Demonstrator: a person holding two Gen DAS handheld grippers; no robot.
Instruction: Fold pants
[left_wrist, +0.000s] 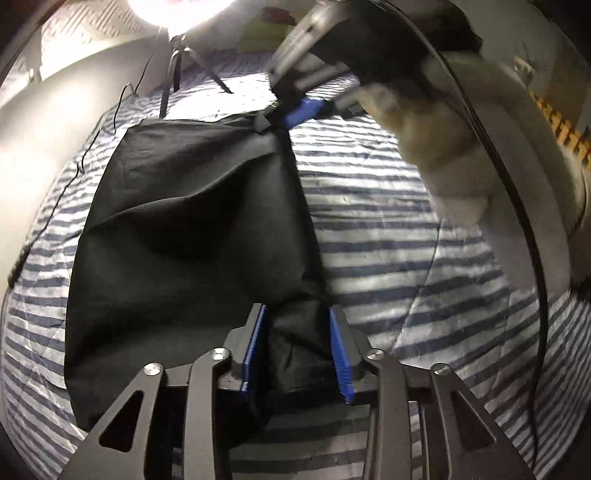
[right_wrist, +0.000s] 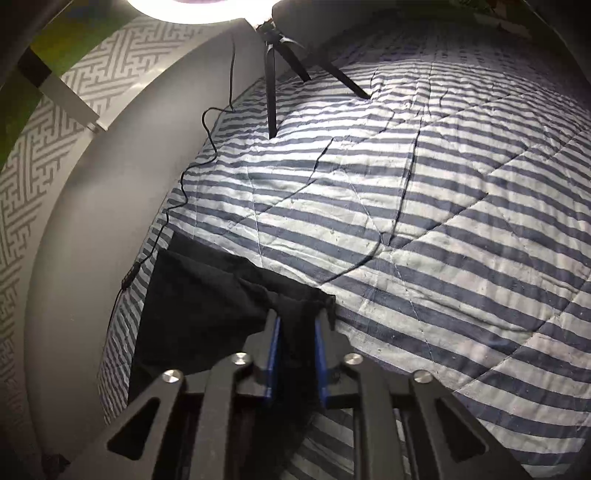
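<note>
The black pants (left_wrist: 192, 221) lie spread on the striped quilt (left_wrist: 388, 229), near its left edge beside the grey wall (right_wrist: 96, 206). The left gripper (left_wrist: 301, 347) has its blue-padded jaws partly apart with a bunched fold of the pants between them; whether the pads truly pinch it is hard to tell. The right gripper (right_wrist: 297, 354) holds another corner the same way, cloth gathered between narrowly spaced jaws. A tripod (right_wrist: 273, 85) stands at the quilt's far edge under a bright lamp (right_wrist: 199, 9).
</note>
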